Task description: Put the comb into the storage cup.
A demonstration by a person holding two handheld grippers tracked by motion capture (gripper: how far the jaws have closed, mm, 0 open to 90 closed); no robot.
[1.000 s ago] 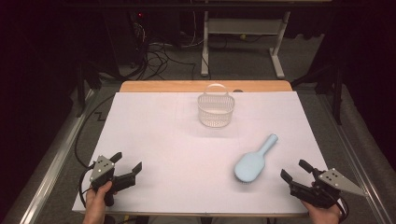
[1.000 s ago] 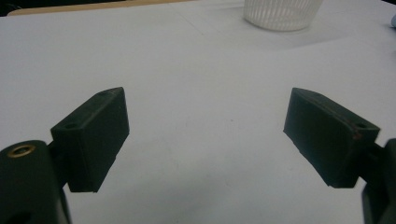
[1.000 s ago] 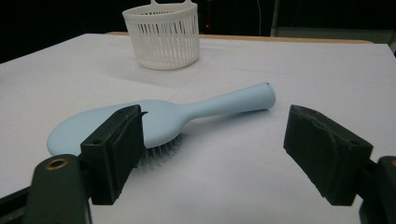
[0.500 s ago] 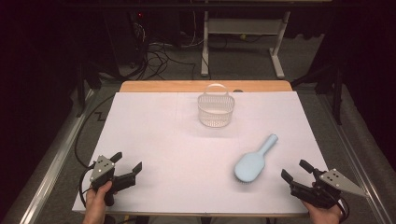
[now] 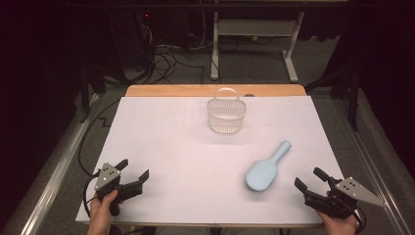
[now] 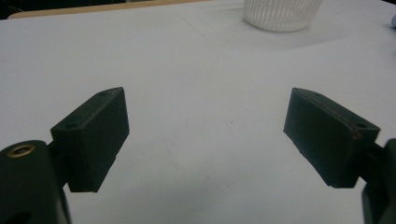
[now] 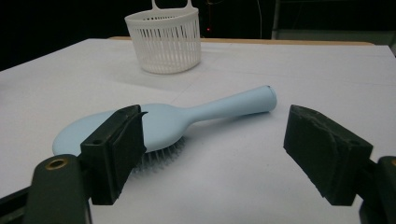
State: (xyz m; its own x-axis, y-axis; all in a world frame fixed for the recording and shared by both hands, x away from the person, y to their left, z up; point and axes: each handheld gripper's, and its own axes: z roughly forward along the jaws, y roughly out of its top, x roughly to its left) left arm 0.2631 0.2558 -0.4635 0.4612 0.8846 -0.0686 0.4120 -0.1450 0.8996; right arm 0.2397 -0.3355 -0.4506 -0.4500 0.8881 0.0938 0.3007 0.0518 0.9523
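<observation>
A light blue hairbrush point(image 5: 266, 167) lies bristles down on the white table, handle pointing away to the right; in the right gripper view the hairbrush point(image 7: 187, 116) lies just beyond the jaws. A white slatted basket point(image 5: 225, 114) with a loop handle stands upright toward the far middle, and the basket point(image 7: 164, 40) shows behind the brush. My left gripper point(image 5: 132, 170) is open at the near left corner with nothing between its jaws. My right gripper point(image 5: 310, 178) is open at the near right, a short way right of the brush head.
The white sheet point(image 5: 166, 142) covers the table, with a wooden strip point(image 5: 186, 90) along the far edge. Cables and a white frame stand on the floor beyond. The basket's base point(image 6: 280, 14) shows far off in the left gripper view.
</observation>
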